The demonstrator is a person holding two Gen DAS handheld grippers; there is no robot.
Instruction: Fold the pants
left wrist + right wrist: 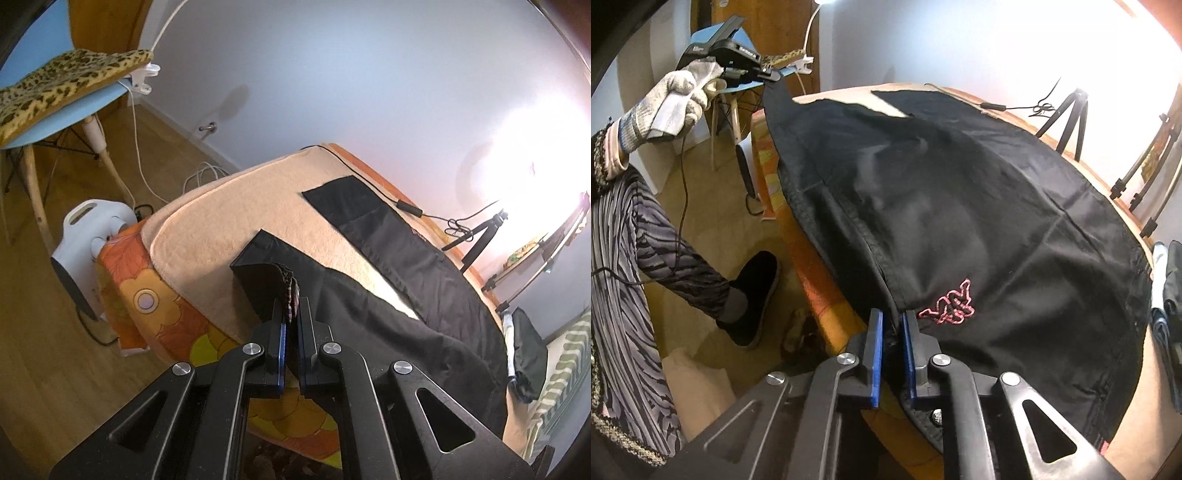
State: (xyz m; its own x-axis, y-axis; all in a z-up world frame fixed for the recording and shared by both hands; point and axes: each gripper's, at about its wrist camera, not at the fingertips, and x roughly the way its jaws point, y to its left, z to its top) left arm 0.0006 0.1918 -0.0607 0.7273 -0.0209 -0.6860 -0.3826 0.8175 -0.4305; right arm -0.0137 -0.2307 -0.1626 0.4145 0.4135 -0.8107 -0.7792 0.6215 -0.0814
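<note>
Black pants (406,314) lie spread on a bed covered by a peach blanket (229,221). In the right wrist view the pants (960,206) fill the bed, with a pink embroidered logo (951,303) near the waist. My left gripper (291,308) is shut on the hem of the near leg and holds it lifted off the blanket. It also shows in the right wrist view (772,75), held by a gloved hand. My right gripper (892,321) is shut on the waistband edge at the bed's near side. The far leg (369,214) lies flat.
A blue chair (55,122) with a leopard cushion stands left of the bed, and a white heater (88,251) stands on the wood floor. A tripod (476,236) and a black cable (406,206) sit at the bed's far edge. The person's leg and slipper (753,295) are beside the bed.
</note>
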